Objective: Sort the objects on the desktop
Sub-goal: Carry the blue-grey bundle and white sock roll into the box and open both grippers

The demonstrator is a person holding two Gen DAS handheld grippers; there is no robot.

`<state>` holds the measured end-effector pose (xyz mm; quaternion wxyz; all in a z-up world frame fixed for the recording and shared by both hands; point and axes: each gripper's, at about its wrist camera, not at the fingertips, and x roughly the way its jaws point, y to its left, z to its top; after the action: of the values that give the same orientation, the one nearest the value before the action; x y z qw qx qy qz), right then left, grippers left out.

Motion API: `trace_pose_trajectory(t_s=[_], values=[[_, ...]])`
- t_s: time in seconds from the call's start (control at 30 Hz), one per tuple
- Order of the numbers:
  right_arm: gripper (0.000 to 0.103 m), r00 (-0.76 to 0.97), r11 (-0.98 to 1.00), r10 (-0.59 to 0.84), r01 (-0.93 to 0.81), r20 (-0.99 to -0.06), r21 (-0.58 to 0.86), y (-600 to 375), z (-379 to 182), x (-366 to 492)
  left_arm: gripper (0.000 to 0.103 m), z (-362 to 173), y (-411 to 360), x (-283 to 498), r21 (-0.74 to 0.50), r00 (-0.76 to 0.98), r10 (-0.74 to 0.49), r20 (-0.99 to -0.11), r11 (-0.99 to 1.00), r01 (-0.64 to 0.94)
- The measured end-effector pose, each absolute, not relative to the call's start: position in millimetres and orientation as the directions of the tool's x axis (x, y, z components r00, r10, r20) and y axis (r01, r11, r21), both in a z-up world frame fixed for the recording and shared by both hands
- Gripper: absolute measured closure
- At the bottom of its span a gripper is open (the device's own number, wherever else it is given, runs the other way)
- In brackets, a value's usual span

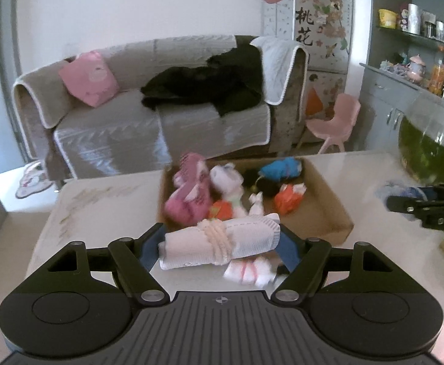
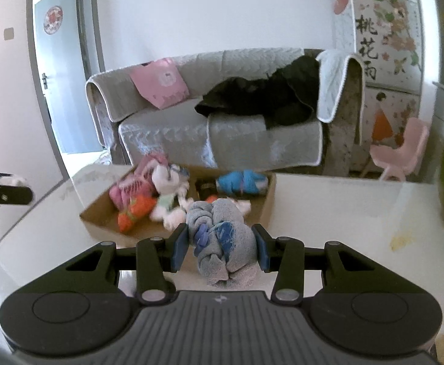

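A: Item one, left gripper (image 1: 222, 245)?
B: Jaws clamped across a white rolled sock bundle (image 1: 219, 241), lying crosswise between them, one pad at each end, so the roll keeps its shape. A second pale bundle (image 1: 249, 270) lies on the desk (image 1: 100, 206) just under the jaws.

A: Item two, right gripper (image 2: 220, 251)?
B: Jaws pinching a grey-blue sock bundle (image 2: 222, 240) at its middle, tail hanging below.

A: Destination?
B: Likely the cardboard tray (image 2: 100, 213) beyond both jaws, already stocked with similar bundles.
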<state>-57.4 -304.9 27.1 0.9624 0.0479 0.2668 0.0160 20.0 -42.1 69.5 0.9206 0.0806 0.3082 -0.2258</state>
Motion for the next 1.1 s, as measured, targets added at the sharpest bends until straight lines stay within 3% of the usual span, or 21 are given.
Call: trace_pose_trajectory(t_s=[0.27,0.53,1.1], values=[[0.062,0.853,0.997,0.061,-0.023,-0.518,0.079,-311.8,36.6,9.1,0.023,71.3,-110.5,88.5,0.006,0.67,-0.385,-0.635,0.864,0.503],[0.062,0.822,0.997,0.053,-0.013,-0.567,0.074,-314.9,18.9,45.3,0.023,31.0,-147.5,148.9,0.006,0.625,-0.351,-0.697,0.869,0.495],[0.068,0.731,0.999,0.023,0.005,-0.682,0.039,-313.7,-26.1,86.9,0.022,-41.1,-191.1,192.0,0.069,0.568,-0.278,-0.775,0.856,0.512]])
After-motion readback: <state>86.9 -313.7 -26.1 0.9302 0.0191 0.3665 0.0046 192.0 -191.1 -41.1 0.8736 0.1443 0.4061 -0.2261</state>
